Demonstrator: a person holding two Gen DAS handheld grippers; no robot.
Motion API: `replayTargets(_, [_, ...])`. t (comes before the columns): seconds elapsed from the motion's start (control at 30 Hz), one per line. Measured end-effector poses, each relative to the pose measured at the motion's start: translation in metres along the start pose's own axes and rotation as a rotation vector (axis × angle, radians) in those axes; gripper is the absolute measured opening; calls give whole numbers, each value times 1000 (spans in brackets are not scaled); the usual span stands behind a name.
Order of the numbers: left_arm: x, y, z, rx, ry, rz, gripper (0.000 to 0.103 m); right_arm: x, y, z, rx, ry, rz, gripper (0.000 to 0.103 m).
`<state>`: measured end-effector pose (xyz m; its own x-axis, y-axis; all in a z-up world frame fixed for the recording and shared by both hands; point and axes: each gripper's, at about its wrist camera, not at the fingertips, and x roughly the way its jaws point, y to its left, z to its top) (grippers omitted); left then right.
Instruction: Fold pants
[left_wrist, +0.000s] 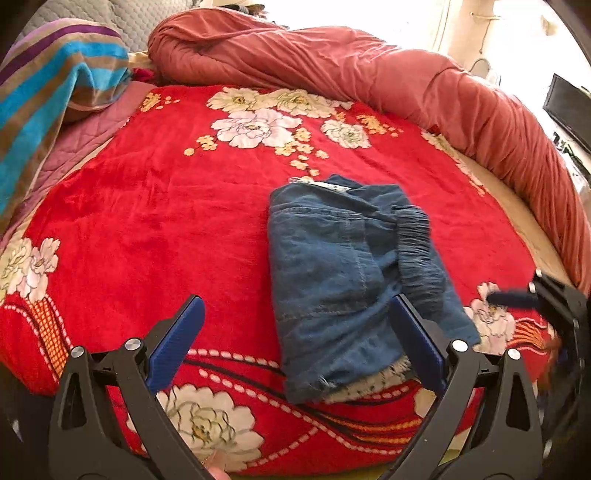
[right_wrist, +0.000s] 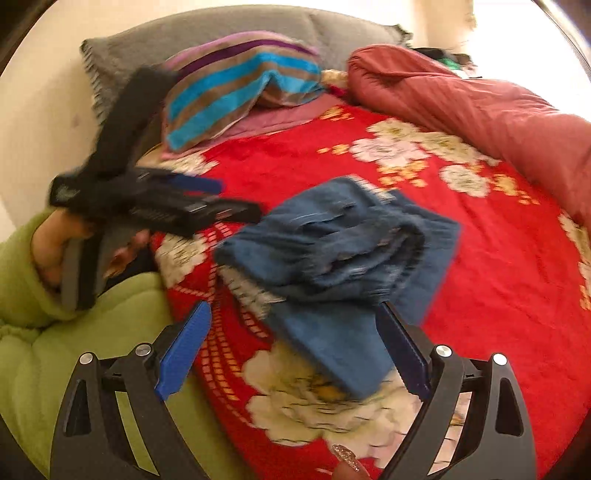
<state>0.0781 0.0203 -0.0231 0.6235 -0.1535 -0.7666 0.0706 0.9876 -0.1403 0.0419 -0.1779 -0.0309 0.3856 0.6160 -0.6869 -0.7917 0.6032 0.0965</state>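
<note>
The blue denim pants (left_wrist: 343, 277) lie folded into a compact bundle on the red floral blanket (left_wrist: 155, 221). My left gripper (left_wrist: 295, 328) is open and empty, just in front of the bundle's near edge, its right finger over the denim. In the right wrist view the pants (right_wrist: 332, 258) lie as a folded stack with the elastic waistband on top. My right gripper (right_wrist: 291, 332) is open and empty, hovering over the near end of the bundle. The left gripper (right_wrist: 166, 199) shows blurred at the left, held by a hand.
A rolled reddish quilt (left_wrist: 369, 74) runs along the far and right side of the bed. A striped pillow (left_wrist: 48, 92) lies at the back left, with a grey pillow (right_wrist: 203, 33) behind it. A green sleeve (right_wrist: 74, 350) is at the near left.
</note>
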Motion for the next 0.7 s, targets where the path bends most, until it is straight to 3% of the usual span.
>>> replayTargets(0.07, [9,4,6,-3,17,15,86,10,14,2,-39,21,33,80])
replayTargets(0.13, [21,11,14,-28,50,-13,60,17,24,4,-81,30,47,76])
replayTargets(0.23, [38,18,25,-60,92,-52,45,29,38,11,-152,31,61,66])
replayTargets(0.5, [63,20,29,-62,144,-57,44,77,60,37,-325,71,10,59])
replayTargets(0.53, [65,21,29,-65,146,-58,44,83,62,39,-349,65,6,53])
replayTargets(0.57, [66,21,30,-66,147,-57,44,88,62,40,-367,62,-3,36])
replayTargets(0.63, [69,22,29,-68,151,-56,44,101,60,37,-396,98,17,21])
replayTargets(0.7, [69,24,28,-76,152,-64,44,94,57,34,-380,101,48,18])
